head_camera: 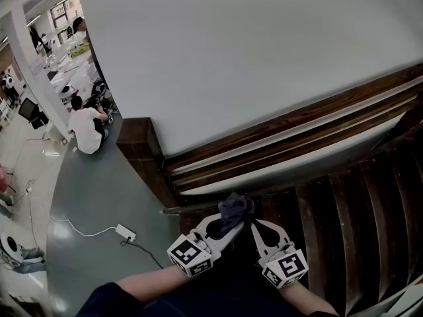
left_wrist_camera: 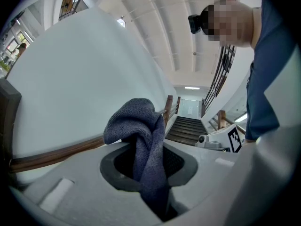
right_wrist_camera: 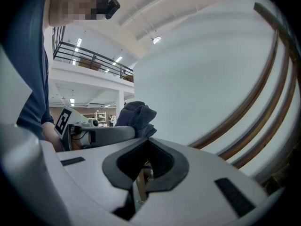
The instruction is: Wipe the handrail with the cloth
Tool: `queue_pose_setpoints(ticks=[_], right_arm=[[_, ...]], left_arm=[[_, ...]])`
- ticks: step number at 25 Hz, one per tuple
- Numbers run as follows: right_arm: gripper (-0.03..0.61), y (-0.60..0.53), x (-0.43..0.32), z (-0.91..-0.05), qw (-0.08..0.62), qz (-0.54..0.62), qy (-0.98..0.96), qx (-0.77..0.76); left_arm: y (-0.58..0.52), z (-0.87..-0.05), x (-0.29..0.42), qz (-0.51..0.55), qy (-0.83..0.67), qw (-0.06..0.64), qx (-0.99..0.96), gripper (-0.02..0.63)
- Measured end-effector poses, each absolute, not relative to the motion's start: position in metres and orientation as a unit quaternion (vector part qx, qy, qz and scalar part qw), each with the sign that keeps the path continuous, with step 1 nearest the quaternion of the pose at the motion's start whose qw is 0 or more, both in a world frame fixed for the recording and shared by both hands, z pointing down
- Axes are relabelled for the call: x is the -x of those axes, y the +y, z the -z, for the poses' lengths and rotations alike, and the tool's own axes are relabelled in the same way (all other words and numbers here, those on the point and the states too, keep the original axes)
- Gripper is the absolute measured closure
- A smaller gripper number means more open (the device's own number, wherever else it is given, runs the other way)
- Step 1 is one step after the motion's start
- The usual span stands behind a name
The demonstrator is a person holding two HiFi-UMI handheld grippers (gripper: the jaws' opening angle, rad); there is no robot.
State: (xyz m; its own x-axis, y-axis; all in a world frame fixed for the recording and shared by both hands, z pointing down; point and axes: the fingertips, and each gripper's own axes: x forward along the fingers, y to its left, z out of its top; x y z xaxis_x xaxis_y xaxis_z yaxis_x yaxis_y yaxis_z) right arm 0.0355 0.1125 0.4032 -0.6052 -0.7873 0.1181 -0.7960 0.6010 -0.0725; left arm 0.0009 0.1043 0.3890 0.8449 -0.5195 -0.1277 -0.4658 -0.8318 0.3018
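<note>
Squeezing a blue-grey cloth [left_wrist_camera: 141, 140] in the jaws of the left gripper [head_camera: 230, 227], clenched tight on its lower end. Bunched in a soft lump above those jaws, leaning a bit to their left. Just past the left jaws and the cloth, a brown wooden handrail [left_wrist_camera: 56, 153] on a white wall [left_wrist_camera: 80, 79], leading to a post [left_wrist_camera: 168, 108] far ahead of the jaws. Cannot tell whether touching the handrail or just near it. Close on the right of the left jaws, the right gripper [head_camera: 256, 228], with its tips near the cloth. Pressed together with only a thin slit between, gripping nothing. Ahead and to the right of the right jaws, brown rails [right_wrist_camera: 263, 102] curving along the white wall. Under and to the right of both pairs of jaws, dark wooden steps [head_camera: 357, 210]. Far to the left of the left jaws, down on a grey floor [head_camera: 99, 190], a person in white [head_camera: 84, 129] sitting and a white plug box [head_camera: 125, 232].
</note>
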Motion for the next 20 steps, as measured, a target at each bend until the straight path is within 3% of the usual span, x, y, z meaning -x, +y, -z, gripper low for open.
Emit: queue_pose_setpoints(ticks=[20], right_arm=[[0.571,0.023,-0.08,-0.423,0.038,-0.093,-0.889,-0.447]], left_arm=[[0.01,-0.403,-0.042,0.089,-0.269,0.151,-0.947,0.531]])
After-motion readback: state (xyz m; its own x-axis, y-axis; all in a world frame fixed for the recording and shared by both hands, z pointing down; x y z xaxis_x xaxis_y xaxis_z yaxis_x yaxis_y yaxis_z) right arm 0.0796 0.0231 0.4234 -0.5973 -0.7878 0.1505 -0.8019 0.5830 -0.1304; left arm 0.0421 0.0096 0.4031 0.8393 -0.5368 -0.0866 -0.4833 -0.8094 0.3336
